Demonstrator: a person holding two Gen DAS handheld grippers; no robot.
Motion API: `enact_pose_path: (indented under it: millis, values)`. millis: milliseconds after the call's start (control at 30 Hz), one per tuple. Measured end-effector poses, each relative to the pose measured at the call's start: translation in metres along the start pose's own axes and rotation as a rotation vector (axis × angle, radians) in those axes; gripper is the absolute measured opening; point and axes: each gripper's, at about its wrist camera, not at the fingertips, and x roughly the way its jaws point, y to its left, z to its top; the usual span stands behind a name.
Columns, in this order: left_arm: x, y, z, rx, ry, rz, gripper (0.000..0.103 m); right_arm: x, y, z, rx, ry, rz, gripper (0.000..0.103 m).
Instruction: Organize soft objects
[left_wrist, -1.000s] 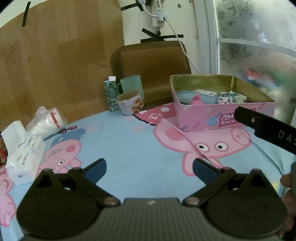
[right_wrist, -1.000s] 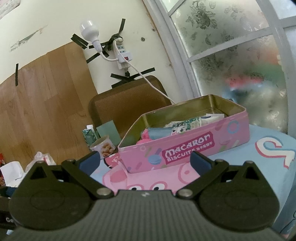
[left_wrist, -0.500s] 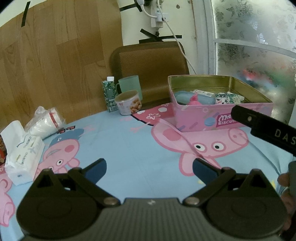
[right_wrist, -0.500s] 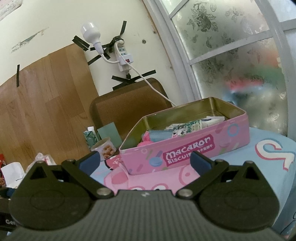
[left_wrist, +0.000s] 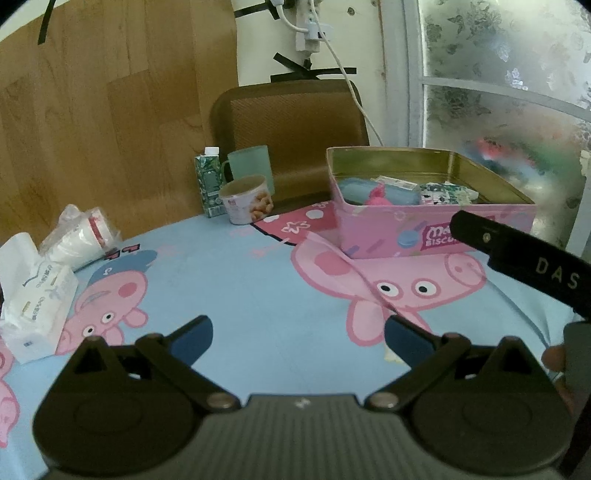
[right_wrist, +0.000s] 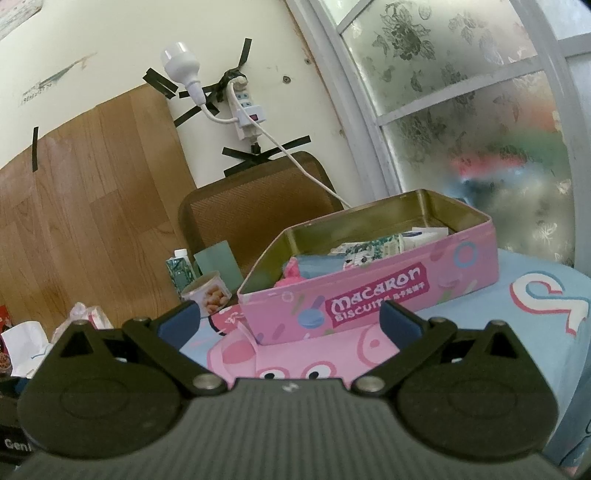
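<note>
1. Pink tin (right_wrist: 369, 291) marked "Macaron Biscuits" is sitting uncovered on the cartoon-pig cloth of the tabletop (left_wrist: 240, 288), and soft packets (left_wrist: 402, 190) are lying inside it: a pale blue one, a pink one and a patterned one.
2. Off to the left side of the cloth, well apart from the tin, a white tissue pack (left_wrist: 37, 302) and a bagged white bundle (left_wrist: 79, 236) are lying loose; these look like the soft things not yet put away.
3. Judging the step in hand as picking the next item, the left claw (left_wrist: 297, 332) is the nearer one to that pack; it should be coming down over the pack's middle and pinching gently, since thin wrap is likely to crumple or slide.
4. That left claw is standing released, its blue fingers spread wide and nothing between them, hovering low over bare cloth and aiming toward the chair back.
5. Likewise the right claw (right_wrist: 288, 317) is released and carrying nothing, tilting upward a little and facing the tin's long labelled side.
6. Its black body is crossing the right edge of the left wrist view, near the tin.
</note>
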Motion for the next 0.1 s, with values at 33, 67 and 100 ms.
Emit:
enact_pose_path:
  millis: [33,67,100]
  values:
    - [-0.0002,0.0,-0.0002,0.0,0.0,0.0,0.103,0.0,-0.0001,0.0,-0.001,0.0,0.0,0.103]
    - [-0.0004,-0.0002,-0.0002,0.003,-0.001,-0.001,0.103,0.0001,-0.0002,0.0001,-0.001,0.001,0.001,0.103]
    - [-0.0005,-0.0008,-0.0003,0.008,-0.002,-0.004,0.103,0.0001,-0.0001,0.0001,-0.001,0.001,0.001,0.103]
